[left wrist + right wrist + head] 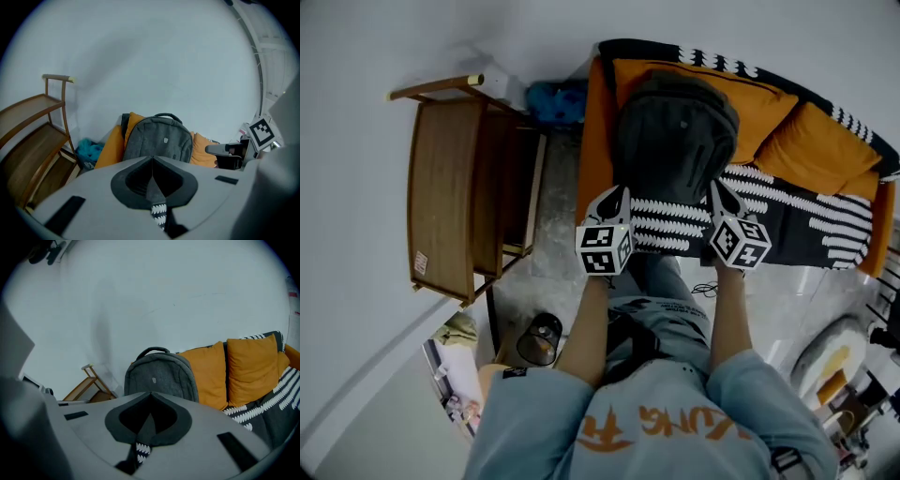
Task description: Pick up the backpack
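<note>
A grey backpack (673, 131) stands upright on the sofa seat, leaning against an orange cushion, its top handle (164, 115) up. It also fills the middle of the right gripper view as the same grey backpack (161, 376). My left gripper (614, 199) hangs just short of the pack's lower left side, jaws shut and empty. My right gripper (719, 199) sits at the pack's lower right side, also shut with nothing between the jaws. Neither touches the pack as far as I can see.
The sofa (806, 225) has a black-and-white patterned cover and orange cushions (811, 141). A wooden shelf (455, 197) stands to the left, with a blue bundle (555, 101) between it and the sofa. A dark round object (541, 339) is on the floor by the person's leg.
</note>
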`<state>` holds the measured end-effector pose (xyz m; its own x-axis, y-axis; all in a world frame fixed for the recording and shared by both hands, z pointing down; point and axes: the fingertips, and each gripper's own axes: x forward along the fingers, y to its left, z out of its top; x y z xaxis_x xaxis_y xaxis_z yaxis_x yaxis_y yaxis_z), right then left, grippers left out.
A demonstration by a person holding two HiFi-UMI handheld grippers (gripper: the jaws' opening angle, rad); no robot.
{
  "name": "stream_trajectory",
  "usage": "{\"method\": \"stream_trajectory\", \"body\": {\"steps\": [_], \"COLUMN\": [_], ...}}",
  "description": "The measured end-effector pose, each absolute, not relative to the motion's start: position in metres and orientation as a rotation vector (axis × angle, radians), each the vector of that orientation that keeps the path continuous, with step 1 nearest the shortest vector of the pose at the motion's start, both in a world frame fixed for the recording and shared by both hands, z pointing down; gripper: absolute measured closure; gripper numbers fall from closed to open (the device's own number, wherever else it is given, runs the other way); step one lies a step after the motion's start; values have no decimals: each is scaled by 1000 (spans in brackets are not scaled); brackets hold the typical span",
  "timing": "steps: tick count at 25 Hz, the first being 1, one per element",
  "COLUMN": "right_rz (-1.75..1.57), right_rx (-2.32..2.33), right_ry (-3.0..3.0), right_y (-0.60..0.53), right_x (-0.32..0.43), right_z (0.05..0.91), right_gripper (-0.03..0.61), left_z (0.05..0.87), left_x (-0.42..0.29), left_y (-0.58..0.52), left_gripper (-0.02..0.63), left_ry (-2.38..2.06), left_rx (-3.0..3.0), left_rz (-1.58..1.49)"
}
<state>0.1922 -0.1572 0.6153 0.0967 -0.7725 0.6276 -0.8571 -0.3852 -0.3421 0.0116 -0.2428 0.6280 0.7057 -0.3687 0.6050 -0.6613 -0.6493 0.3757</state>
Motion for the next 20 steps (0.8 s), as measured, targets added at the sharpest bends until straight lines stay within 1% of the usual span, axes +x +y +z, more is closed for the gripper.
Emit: {"method": "stream_trajectory", "body": {"steps": [9, 20], "right_rz": [1314, 1347], "right_rx": [2283, 2284], "right_ry": [-1588, -1492], "right_y": [-147, -154], "right_x": [219, 260], "right_z": [649, 689], "right_gripper": [580, 578], "left_z": [660, 697], "left_x": [25, 56], "left_y": [-260, -289], "left_gripper": [592, 591], "left_ry": [-818, -818], "left_rx": [2290, 2305], "left_rz": [758, 878]}}
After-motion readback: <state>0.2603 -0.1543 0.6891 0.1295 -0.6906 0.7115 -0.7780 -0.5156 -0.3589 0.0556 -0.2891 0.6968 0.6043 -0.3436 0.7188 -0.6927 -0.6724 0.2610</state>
